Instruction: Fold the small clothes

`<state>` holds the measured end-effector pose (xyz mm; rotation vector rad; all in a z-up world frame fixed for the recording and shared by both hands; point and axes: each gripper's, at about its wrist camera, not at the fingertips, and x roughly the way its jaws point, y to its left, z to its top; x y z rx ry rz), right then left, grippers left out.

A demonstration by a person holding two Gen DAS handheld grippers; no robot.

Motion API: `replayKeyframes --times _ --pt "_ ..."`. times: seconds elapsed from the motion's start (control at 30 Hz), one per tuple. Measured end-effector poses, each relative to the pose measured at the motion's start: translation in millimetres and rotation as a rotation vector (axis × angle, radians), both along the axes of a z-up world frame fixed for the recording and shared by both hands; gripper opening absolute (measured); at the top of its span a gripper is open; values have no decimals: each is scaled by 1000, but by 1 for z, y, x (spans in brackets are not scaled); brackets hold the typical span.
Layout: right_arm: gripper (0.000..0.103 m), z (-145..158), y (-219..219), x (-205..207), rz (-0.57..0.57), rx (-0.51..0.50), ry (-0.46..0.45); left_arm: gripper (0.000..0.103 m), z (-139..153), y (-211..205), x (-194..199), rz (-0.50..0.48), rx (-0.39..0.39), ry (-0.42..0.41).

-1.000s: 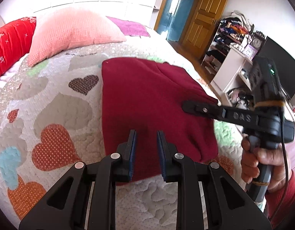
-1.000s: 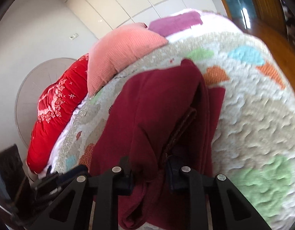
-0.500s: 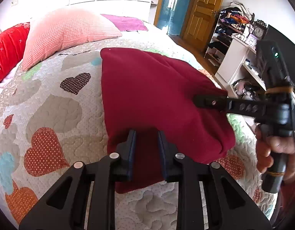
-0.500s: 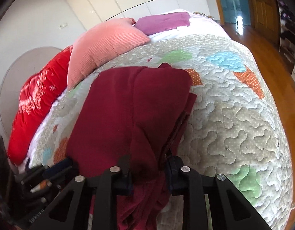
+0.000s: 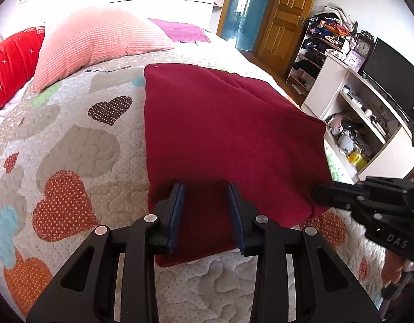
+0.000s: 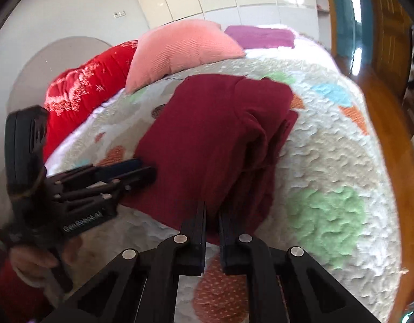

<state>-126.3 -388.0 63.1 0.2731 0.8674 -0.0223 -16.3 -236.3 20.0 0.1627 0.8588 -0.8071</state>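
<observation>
The dark red garment [image 5: 223,134] lies folded into a rough rectangle on the heart-patterned quilt [image 5: 72,161] of the bed, on the near side of the pink pillow [image 5: 99,37] and well apart from it. Its right-hand edge, seen from the right wrist view, is bunched in several uneven layers [image 6: 268,145].

Step in hand, by my judgement: a fold has just been laid and both grippers are letting go of the cloth. Whether a further fold is intended cannot be told.

Left gripper [image 5: 207,212]: partly open, jaws opening. It sits over the near edge of the garment, with cloth showing between the pads [image 5: 177,215]. The pads stand clear of the fabric on either side; nothing is gripped.

Right gripper [image 6: 212,231]: jaws drawn together, only a thin gap between them. It stands at the garment's near right corner. Red cloth shows through the gap, but it reads as lying beyond the tips, not pinched. From the left wrist view its fingers [image 5: 330,193] lie just beside the corner, and whether they touch it cannot be told.

Next move, as judged: either take a fresh hold on the near edge for another fold, or press and square the bunched right edge. Risk: the loose layers on that side may slide and spoil the rectangle if dragged.
</observation>
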Motion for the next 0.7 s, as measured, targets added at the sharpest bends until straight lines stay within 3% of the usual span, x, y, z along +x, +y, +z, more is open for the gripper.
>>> replayKeyframes --times 0.13,0.23,0.33,0.5,0.67,0.7 --pt "6 -5 -10 -7 -15 -48 27 32 -3 -2 -2 -19 -4 -5" --pt "6 -21 -17 1 -35 -8 70 32 -4 -5 -7 -7 20 -19" --pt "7 -3 -23 -8 -68 46 30 32 2 -2 -8 0 33 -30" --pt "16 40 -30 -13 -145 -23 -84 32 10 2 0 41 37 -38" --pt "16 44 -24 26 -101 -24 -113 32 11 1 16 84 24 -25" --pt "16 40 -22 38 -86 -29 -106 37 10 0 19 91 23 -22"
